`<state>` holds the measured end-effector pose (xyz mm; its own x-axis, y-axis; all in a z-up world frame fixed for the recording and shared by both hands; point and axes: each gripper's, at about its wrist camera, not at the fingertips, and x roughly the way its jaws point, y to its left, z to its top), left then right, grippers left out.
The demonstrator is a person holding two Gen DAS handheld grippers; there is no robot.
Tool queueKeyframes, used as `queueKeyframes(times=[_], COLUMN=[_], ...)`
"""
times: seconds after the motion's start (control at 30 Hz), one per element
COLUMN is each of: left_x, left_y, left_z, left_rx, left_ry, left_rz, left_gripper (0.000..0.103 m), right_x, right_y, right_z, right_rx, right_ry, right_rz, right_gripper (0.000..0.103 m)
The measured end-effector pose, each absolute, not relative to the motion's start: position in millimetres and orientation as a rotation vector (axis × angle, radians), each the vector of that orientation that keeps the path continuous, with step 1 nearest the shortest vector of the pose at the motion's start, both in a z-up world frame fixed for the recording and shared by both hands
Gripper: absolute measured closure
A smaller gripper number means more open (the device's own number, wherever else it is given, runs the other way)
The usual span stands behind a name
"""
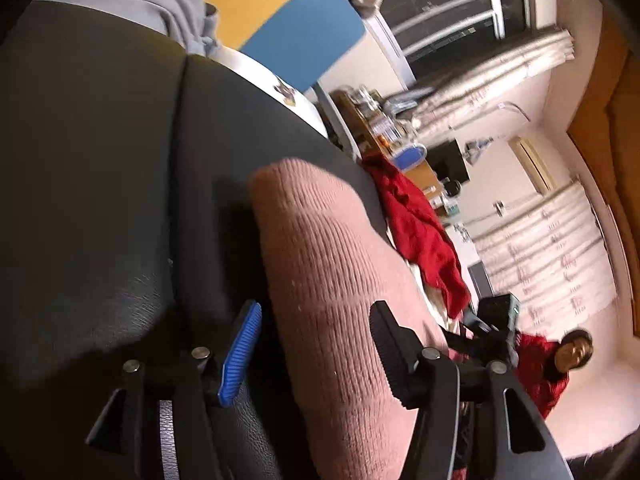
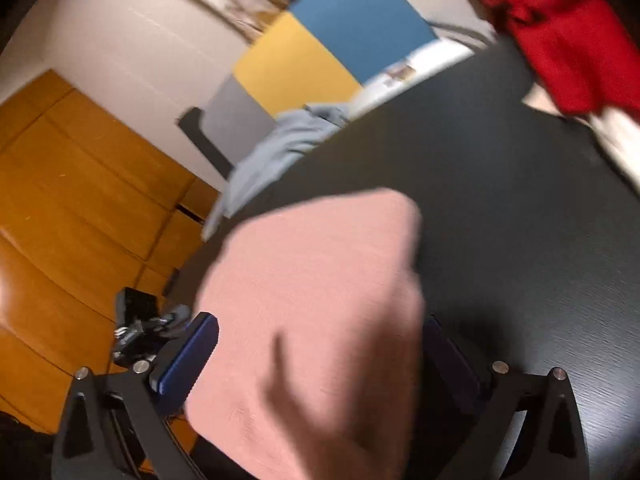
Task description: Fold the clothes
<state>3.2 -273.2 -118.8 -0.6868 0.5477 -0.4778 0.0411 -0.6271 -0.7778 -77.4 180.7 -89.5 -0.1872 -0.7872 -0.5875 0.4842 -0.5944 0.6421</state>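
left claw (image 1: 316,352) and right claw (image 2: 316,360) both gripping pink knit (image 1: 332,264) over dark table (image 2: 500,200); risking slipping, bunching.

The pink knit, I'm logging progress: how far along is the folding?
Done: nothing looks neatly folded yet. In hand: the pink knit sits between the fingers of both the left gripper and the right gripper, over the black table. Left: the red garment and grey garment lie crumpled.
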Motion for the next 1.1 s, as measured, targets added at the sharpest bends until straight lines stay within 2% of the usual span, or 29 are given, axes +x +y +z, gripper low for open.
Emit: queueKeyframes(times=[0.1,0.13,0.2,0.27,0.47,0.5,0.53,0.6,0.67,0.9,1.1], left_x=[-6,-8,-15,-25,-44,-45,-44,-40,-33,37,124], left_y=[-263,-260,-255,-253,-240,-237,-234,-226,-222,-251,-314], left_z=[-123,-124,-126,-132,-134,-136,-136,-131,-126,-106,-78], left_rx=[-1.047,-1.046,-1.06,-1.088,-1.122,-1.126,-1.127,-1.127,-1.114,-1.03,-0.892], left_ry=[-1.139,-1.125,-1.103,-1.125,-1.091,-1.098,-1.084,-1.042,-1.016,-1.027,-1.095], left_rz=[2.292,2.284,2.281,2.244,2.238,2.239,2.26,2.305,2.338,2.506,2.72], left_gripper=[0.042,0.036,0.033,0.028,0.025,0.029,0.039,0.045,0.051,0.053,0.054], right_x=[-85,-86,-89,-97,-95,-91,-87,-78,-70,-44,-24], right_y=[182,175,162,147,110,110,109,109,109,86,-21], right_z=[-107,-110,-115,-119,-121,-120,-119,-117,-115,-109,-93], right_rx=[1.292,1.294,1.297,1.304,1.252,1.238,1.231,1.22,1.212,1.178,1.112], right_ry=[-0.366,-0.344,-0.313,-0.361,-0.229,-0.2,-0.157,-0.129,-0.132,-0.145,-0.103], right_rz=[-1.833,-1.809,-1.752,-1.651,-1.627,-1.643,-1.675,-1.713,-1.737,-1.727,-1.523], right_gripper=[0.0,0.0,0.0,0.0,0.0,0.002,0.007,0.032,0.044,0.052,0.057])
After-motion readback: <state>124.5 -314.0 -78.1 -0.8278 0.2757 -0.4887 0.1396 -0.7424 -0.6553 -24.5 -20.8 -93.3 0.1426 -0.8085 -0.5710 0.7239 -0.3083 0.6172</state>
